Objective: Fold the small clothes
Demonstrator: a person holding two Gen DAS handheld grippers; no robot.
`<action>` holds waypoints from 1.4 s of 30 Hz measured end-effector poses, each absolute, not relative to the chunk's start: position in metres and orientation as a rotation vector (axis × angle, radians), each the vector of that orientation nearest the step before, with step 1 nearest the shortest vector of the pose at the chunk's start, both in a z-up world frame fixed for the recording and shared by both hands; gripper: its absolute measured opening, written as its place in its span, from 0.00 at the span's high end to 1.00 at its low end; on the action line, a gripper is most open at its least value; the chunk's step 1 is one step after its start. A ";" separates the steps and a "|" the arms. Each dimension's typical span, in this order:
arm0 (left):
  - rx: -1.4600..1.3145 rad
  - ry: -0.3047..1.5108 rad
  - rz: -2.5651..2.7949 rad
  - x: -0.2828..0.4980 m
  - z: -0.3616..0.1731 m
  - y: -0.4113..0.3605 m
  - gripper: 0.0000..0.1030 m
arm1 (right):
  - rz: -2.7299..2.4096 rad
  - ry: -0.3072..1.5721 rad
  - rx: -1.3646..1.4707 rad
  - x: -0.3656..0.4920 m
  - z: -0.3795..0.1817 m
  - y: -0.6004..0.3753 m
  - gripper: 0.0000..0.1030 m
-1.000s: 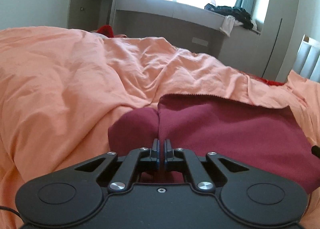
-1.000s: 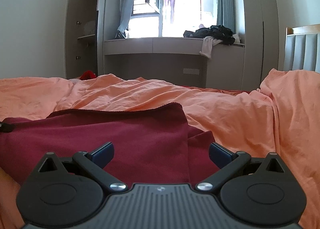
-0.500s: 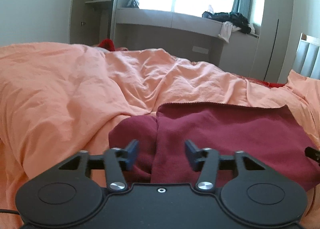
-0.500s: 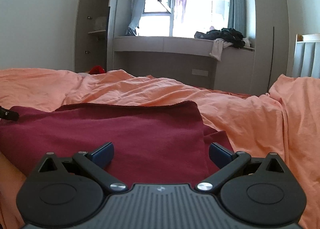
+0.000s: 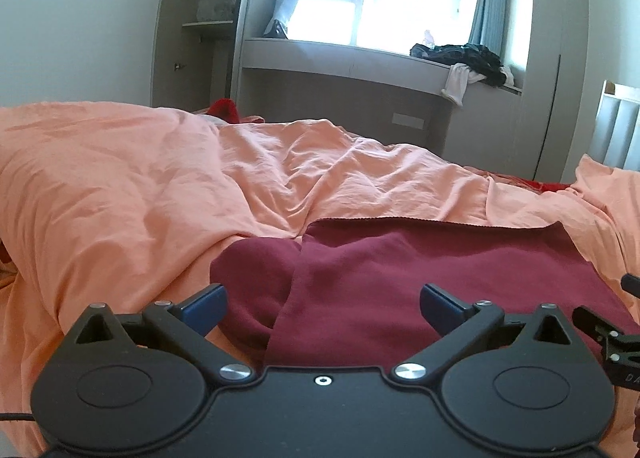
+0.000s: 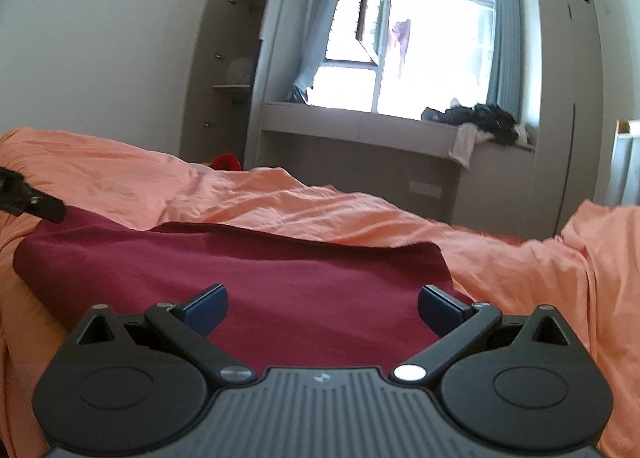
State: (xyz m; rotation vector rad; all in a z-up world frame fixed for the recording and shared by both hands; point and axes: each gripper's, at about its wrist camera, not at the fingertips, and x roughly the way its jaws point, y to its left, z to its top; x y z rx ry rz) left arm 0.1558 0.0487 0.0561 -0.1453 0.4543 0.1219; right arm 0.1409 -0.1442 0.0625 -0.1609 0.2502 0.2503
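Left gripper (image 5: 322, 304): jaws spread wide, having just been opening; nothing is clamped. The blue pads (image 5: 204, 304) stand apart above the near edge of the maroon garment (image 5: 420, 274), which lies between and beyond them; contact between pads and cloth cannot be confirmed.

Right gripper (image 6: 322, 304): jaws equally wide apart, holding nothing. Its pads (image 6: 438, 308) hover over the maroon garment (image 6: 260, 278) at lower centre of the right wrist view. Part of the left gripper's black body shows at the left edge of that view (image 6: 24, 197); part of the right gripper shows at the lower right edge of the left wrist view (image 5: 608, 334).

Task item: the maroon garment lies flat on the orange duvet (image 5: 140, 197), filling the lower centre and lower right of the left wrist view. A folded-over portion bulges at its left side, with a vertical fold line running down beside it.

Containers: an open wardrobe shelf (image 5: 208, 23) at upper left carries a pale bundle, too blurred to identify.

Surroundings: a window ledge (image 5: 340, 57) across the upper centre bears a heap of dark clothes (image 5: 464, 57), with a white cloth hanging over the edge. A red item (image 5: 224, 109) shows beyond the duvet's far edge. A white slatted headboard (image 5: 618, 129) stands at the right edge. The duvet is rumpled in ridges around the garment.
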 end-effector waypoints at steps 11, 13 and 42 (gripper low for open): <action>-0.270 0.431 0.223 0.116 0.025 0.058 0.01 | 0.261 0.257 -0.229 0.142 0.050 -0.121 0.00; -0.300 0.439 0.225 0.110 0.016 0.060 0.01 | 0.260 0.258 -0.223 0.144 0.049 -0.120 0.00; -0.491 0.486 0.078 0.131 -0.015 0.063 0.00 | 0.233 0.282 -0.168 0.148 0.020 -0.113 0.00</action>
